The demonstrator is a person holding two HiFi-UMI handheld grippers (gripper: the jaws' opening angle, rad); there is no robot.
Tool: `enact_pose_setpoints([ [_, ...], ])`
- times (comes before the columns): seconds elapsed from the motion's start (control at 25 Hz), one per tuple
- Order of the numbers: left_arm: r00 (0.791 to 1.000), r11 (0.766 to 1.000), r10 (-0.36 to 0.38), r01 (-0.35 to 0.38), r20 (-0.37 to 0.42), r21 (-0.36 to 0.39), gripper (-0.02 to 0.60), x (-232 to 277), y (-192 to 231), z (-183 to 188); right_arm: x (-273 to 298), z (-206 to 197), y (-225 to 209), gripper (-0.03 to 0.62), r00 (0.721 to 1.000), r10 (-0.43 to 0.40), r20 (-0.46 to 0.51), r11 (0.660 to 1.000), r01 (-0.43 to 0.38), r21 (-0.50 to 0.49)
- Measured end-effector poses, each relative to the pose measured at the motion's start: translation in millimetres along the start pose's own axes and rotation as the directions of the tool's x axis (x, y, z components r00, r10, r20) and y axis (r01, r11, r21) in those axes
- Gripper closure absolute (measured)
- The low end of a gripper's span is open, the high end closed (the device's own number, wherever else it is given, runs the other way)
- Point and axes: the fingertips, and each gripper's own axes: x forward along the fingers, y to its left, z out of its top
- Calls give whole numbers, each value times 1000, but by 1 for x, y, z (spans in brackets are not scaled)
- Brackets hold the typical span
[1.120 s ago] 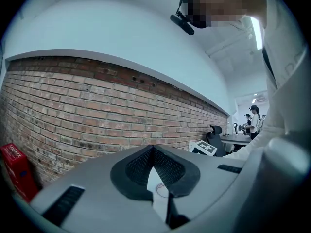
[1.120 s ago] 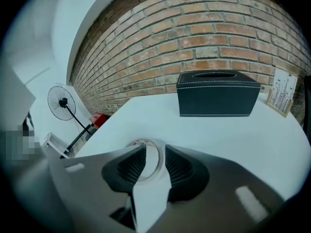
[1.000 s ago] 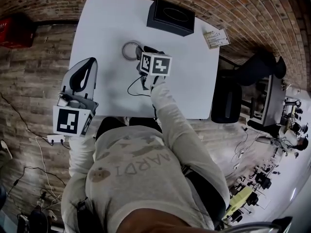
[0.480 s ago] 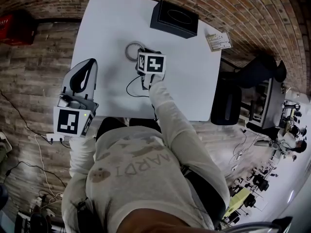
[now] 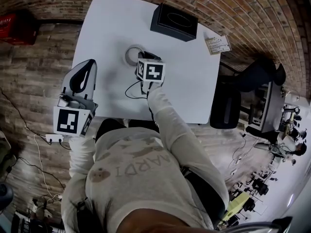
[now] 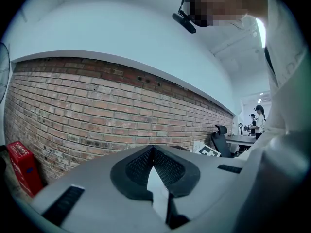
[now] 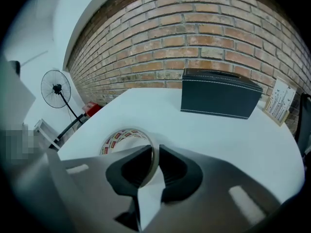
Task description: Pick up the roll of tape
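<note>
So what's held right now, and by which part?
Right tongs, just closing, pinch the tape by its near wall, one jaw inside the ring. Left tongs hold nothing.

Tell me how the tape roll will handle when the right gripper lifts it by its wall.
The right gripper has just been closing, with the wall of the roll of tape between its jaws. A thin hollow ring, so probably light and fairly stiff. Pinched on one side only, it may tilt or swing; its smooth wall might slip.
</note>
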Motion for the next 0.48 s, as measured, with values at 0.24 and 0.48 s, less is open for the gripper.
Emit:
enact_pose_setpoints([
  [0.24, 1000, 1000, 8, -8, 15, 3, 575, 0, -7, 7, -31, 16, 12, 536, 991, 62, 119, 998, -62, -1],
  [0.48, 1000, 1000, 6, -6, 31, 6, 575, -4, -26, 13, -73, 29, 14, 536, 969, 104, 223, 994, -99, -34],
])
